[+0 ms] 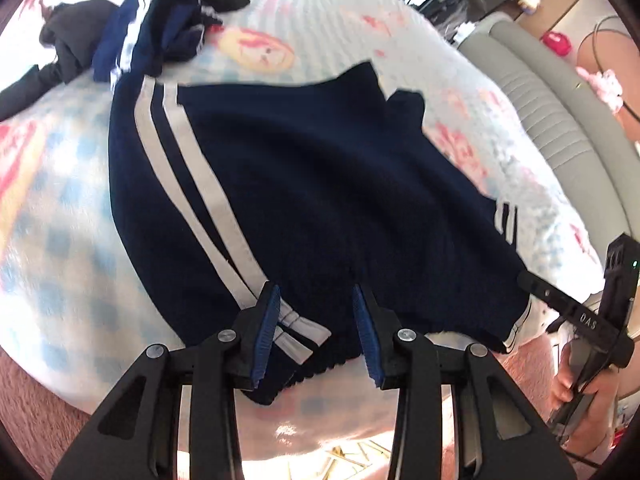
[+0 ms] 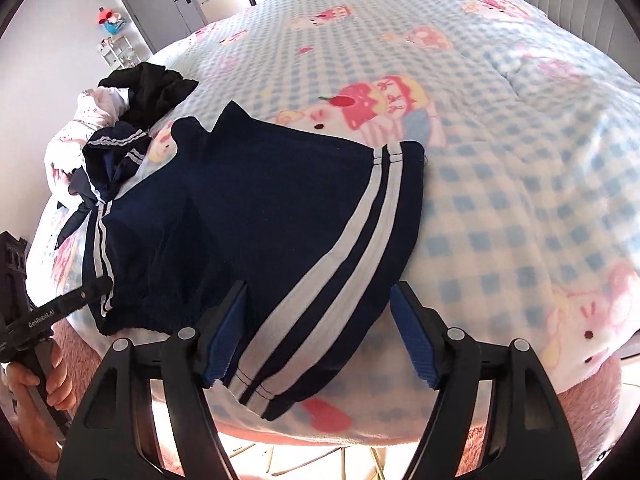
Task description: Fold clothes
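Navy shorts (image 1: 312, 184) with two white side stripes lie spread flat on the checked blanket (image 1: 60, 208), near the bed's front edge. My left gripper (image 1: 316, 296) is open, and its blue pads straddle the near edge beside the left stripe. In the right wrist view the same shorts (image 2: 280, 208) lie under my right gripper (image 2: 320, 292), which is open wide over the near end of the right stripe. A finger of the right gripper (image 1: 560, 304) shows by the shorts' right corner, held by a hand. A finger of the left gripper (image 2: 80, 296) reaches the opposite corner.
A pile of dark and navy striped clothes (image 1: 152, 28) lies at the back left, seen also as the pile (image 2: 132, 120) with pink fabric. A grey padded headboard (image 1: 560, 120) borders the bed. A pink fuzzy cover (image 1: 32, 400) hangs at the front edge. A grey door (image 2: 152, 0) stands beyond.
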A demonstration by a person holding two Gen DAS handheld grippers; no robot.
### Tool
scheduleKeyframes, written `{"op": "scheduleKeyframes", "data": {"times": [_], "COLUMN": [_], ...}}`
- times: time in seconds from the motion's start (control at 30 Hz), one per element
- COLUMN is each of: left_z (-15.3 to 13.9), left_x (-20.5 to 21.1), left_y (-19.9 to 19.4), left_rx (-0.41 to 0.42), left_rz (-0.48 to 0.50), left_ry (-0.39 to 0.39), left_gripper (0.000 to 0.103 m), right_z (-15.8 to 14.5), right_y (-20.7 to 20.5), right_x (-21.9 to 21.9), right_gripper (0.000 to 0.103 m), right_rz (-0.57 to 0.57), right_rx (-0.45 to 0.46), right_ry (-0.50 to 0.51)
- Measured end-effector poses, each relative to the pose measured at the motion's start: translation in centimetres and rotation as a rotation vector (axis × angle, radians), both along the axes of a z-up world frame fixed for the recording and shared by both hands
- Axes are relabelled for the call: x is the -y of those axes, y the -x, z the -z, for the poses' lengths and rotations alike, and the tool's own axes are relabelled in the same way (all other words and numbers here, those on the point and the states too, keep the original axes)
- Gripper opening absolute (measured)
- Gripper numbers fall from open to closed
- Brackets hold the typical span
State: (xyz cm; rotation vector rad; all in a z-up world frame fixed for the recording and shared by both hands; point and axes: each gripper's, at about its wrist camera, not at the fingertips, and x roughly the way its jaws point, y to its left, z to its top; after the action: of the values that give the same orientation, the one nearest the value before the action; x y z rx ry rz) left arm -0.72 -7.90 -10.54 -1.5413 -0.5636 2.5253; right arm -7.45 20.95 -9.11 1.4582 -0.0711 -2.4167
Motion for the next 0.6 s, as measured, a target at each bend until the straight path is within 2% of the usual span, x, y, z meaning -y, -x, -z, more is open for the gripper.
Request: {"op": "scheduleKeyframes", "data": {"times": [0.07, 0.17, 0.23, 0.3, 0.43, 0.47, 0.53, 0.6], "left_z": [0.5, 0.1, -0.3, -0.7, -3.2, -3.8, -4.6, -4.3], "left_x": [0.0, 0.8, 0.6, 0.0, -3.0, -3.9, -5.7, -6.9], "left_y": [-0.7, -1.3, -1.3, -1.0, 0.5, 1.2, 3.2, 5.6], "left_rx": [0.017, 0.033, 0.035, 0.030, -0.082, -0.105, -0.123, -0.101], "left_rz": [-0.017, -0.044, -0.027, -0.001, 0.087, 0.117, 0.195, 0.312], "left_ry": [0.033, 0.027, 0.045, 0.059, 0.061, 0.072, 0.088, 0.063], "left_gripper": [0.040, 0.040, 0.042, 0.044, 0.044, 0.044, 0.046, 0.052], "right_z": [0.9, 1.1, -1.0, -1.6, -2.8, -2.4, -1.7, -1.0], "right_y": [0.3, 0.2, 0.0, 0.6, 1.9, 2.3, 2.9, 3.6], "right_x": [0.0, -1.0, -2.8, -3.3, -4.4, -4.6, -5.1, -4.9], "right_gripper": [0.073, 0.070, 0.073, 0.078, 0.078, 0.078, 0.078, 0.078], "right_rz": [0.003, 0.023, 0.049, 0.062, 0.085, 0.083, 0.056, 0.042], "right_rx": [0.040, 0.086, 0.052, 0.026, -0.019, -0.002, 0.000, -0.002], "right_ry": [0.006, 0.070, 0.172, 0.132, 0.059, 0.071, 0.063, 0.041]}}
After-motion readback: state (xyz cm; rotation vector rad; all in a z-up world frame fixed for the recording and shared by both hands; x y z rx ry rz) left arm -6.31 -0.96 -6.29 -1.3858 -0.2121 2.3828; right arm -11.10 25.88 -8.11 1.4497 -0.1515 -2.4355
